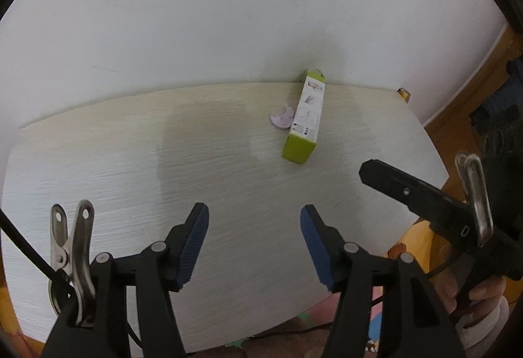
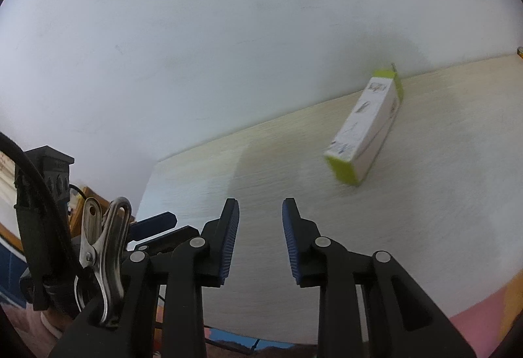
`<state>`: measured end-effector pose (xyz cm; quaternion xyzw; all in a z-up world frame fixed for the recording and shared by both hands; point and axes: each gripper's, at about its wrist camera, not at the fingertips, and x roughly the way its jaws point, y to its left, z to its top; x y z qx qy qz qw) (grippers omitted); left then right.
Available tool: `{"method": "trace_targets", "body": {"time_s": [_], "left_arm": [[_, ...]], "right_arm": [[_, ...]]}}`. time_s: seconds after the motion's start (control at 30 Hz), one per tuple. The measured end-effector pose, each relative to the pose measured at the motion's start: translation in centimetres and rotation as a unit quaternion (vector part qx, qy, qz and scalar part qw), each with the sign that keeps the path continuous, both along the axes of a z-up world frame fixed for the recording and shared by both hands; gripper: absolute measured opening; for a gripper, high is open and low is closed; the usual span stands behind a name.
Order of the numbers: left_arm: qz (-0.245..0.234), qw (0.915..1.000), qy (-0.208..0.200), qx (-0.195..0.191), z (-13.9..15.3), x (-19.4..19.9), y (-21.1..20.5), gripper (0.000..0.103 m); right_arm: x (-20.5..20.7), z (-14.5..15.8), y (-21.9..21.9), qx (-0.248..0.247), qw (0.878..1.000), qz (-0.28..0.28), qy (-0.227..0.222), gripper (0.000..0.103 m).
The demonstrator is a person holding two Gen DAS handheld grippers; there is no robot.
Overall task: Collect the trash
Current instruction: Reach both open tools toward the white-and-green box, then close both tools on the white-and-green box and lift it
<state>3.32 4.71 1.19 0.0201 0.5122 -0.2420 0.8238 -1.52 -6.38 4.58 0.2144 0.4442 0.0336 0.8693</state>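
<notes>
A long white and lime-green carton (image 1: pixel 305 116) lies on the pale wooden table (image 1: pixel 130 168), its far end against the white wall. A small pale purple scrap (image 1: pixel 281 120) lies just left of it. My left gripper (image 1: pixel 254 237) is open over the table's near part, nothing between its blue pads, with the carton well ahead and slightly right. In the right wrist view the same carton (image 2: pixel 366 129) lies ahead to the right of my right gripper (image 2: pixel 260 238), which is open with a narrower gap and holds nothing. The right gripper's body shows at the left view's right edge.
A small yellow object (image 1: pixel 403 93) sits at the table's far right corner by the wall. Past the table's right edge is a wooden floor (image 1: pixel 483 76). Coloured floor mats (image 2: pixel 470 322) show below the near edge. The left gripper's tip (image 2: pixel 153 222) pokes in at the right view's left.
</notes>
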Motion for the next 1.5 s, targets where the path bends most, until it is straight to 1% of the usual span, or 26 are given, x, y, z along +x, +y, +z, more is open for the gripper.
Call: {"method": "trace_targets", "body": {"time_s": [0.1,0.2,0.43,0.67,0.7,0.77,0.83,0.9,1.03,1.13,1.27,1.4,1.5], "left_arm": [[0.01,0.9999,0.006,-0.006,-0.6,0.8,-2.0,0.063],[0.022,0.9997,0.011,-0.002,-1.4,1.7,-4.1,0.063],[0.054,0.9984,0.019,-0.002,-3.3,3.9,-7.9,0.063],[0.077,0.9967,0.02,0.016,-5.2,5.8,-11.0,0.063],[0.079,0.9965,0.02,0.018,-5.5,6.0,-11.2,0.063],[0.085,0.9959,0.023,0.019,-6.0,6.4,-11.7,0.063],[0.097,0.9947,0.029,0.019,-6.4,6.8,-11.8,0.063],[0.11,0.9932,0.034,0.016,-6.8,7.2,-11.9,0.063],[0.132,0.9902,0.043,0.014,-7.4,7.6,-11.9,0.063],[0.145,0.9882,0.046,0.018,-7.9,8.0,-11.8,0.063],[0.161,0.9855,0.054,0.013,-8.5,8.3,-11.4,0.063],[0.17,0.9839,0.054,0.004,-8.8,8.6,-11.1,0.063],[0.177,0.9826,0.054,-0.004,-9.0,8.8,-10.9,0.063]], "right_arm": [[0.6,-0.4,-2.6,0.0,1.0,0.01,0.007,0.03],[1.1,-0.5,-5.2,-0.005,1.0,0.018,0.014,0.032],[3.7,-1.3,-10.5,-0.021,0.998,0.04,0.033,0.032],[8.1,-3.7,-15.0,-0.037,0.995,0.073,0.049,0.033],[8.7,-3.9,-15.4,-0.038,0.995,0.077,0.049,0.034],[10.1,-4.5,-16.6,-0.037,0.995,0.078,0.047,0.041],[11.7,-5.0,-17.7,-0.027,0.996,0.076,0.044,0.045],[13.4,-5.3,-18.7,-0.018,0.996,0.077,0.04,0.045],[16.3,-5.5,-19.2,-0.035,0.994,0.103,0.032,0.045],[18.5,-5.8,-18.6,-0.059,0.987,0.143,0.03,0.045],[20.1,-6.8,-17.3,-0.094,0.976,0.192,0.037,0.045],[21.0,-7.7,-17.0,-0.123,0.969,0.206,0.05,0.045],[21.2,-8.6,-17.3,-0.12,0.967,0.21,0.073,0.045]]}}
